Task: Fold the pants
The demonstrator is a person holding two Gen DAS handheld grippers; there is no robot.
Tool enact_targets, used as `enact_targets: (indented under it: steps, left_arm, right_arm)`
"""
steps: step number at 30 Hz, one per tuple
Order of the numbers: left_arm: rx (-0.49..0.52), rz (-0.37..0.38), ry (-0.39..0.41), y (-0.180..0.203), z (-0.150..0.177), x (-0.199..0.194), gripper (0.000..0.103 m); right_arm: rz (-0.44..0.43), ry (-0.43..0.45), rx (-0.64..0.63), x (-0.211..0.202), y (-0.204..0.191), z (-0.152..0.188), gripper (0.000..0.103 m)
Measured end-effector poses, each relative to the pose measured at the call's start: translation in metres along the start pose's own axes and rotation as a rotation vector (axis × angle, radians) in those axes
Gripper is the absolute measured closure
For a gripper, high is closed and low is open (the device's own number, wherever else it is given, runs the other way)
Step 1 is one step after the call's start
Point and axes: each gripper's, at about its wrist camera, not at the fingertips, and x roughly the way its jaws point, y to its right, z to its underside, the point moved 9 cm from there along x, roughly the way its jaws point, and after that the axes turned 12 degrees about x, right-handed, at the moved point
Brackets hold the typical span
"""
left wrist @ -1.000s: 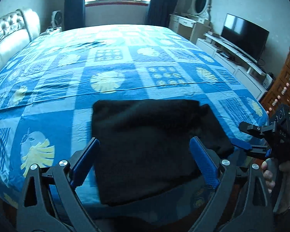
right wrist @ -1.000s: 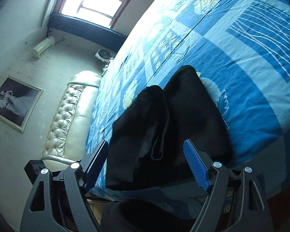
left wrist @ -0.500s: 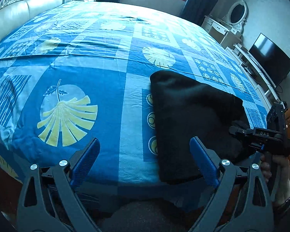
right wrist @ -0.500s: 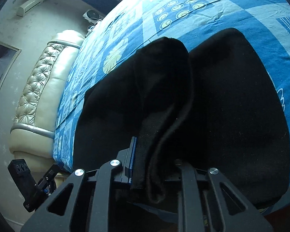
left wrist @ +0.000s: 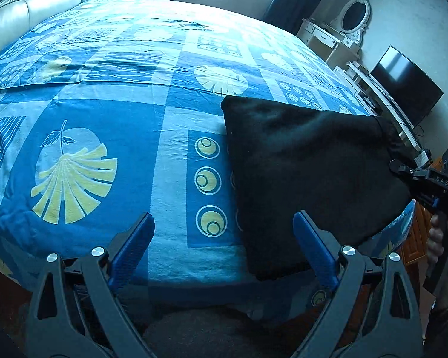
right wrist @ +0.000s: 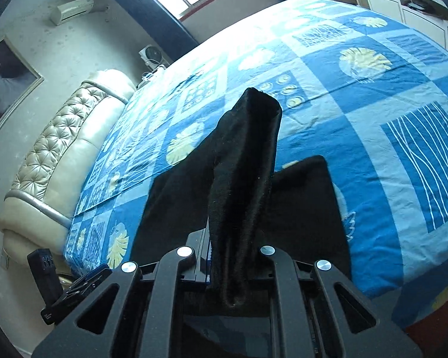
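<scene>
Two grippers work over a bed (left wrist: 110,179) covered in a blue patterned sheet. Starting at the left, the left gripper (left wrist: 222,238) hangs above the near edge of the bed with its blue fingers (left wrist: 131,243) spread wide and nothing between them. To its right, at about 2 o'clock in the left wrist view, the black pants (left wrist: 307,167) lie folded into a rough rectangle near the bed's near right corner, with the long axis running from the near edge toward 12 o'clock. At 3 o'clock the right gripper (left wrist: 403,168) meets the right edge of the cloth. In the right wrist view, the right gripper (right wrist: 231,256) is closed on a raised fold of the pants (right wrist: 245,161), which stands up toward 12 o'clock while the rest lies flat on the sheet (right wrist: 403,95).
</scene>
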Motion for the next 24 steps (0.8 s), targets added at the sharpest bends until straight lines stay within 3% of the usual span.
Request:
enact_targets:
  steps: [5, 7, 18, 24]
  left_arm:
    - [0.046, -0.001, -0.028, 0.016, 0.005, 0.014, 0.009]
    - [0.058, -0.006, -0.043, 0.019, 0.008, 0.02, 0.009]
    - [0.043, -0.035, -0.064, 0.007, 0.014, 0.028, 0.009]
    - [0.052, -0.062, -0.076, 0.002, 0.017, 0.029, 0.009]
  right_arm:
    - [0.077, -0.055, 0.117, 0.031, 0.065, 0.014, 0.09]
    - [0.035, -0.065, 0.155, 0.04, 0.074, 0.02, 0.09]
    - [-0.111, -0.067, 0.259, 0.038, 0.087, 0.022, 0.088]
    - [-0.127, -0.069, 0.252, 0.034, 0.085, 0.022, 0.081]
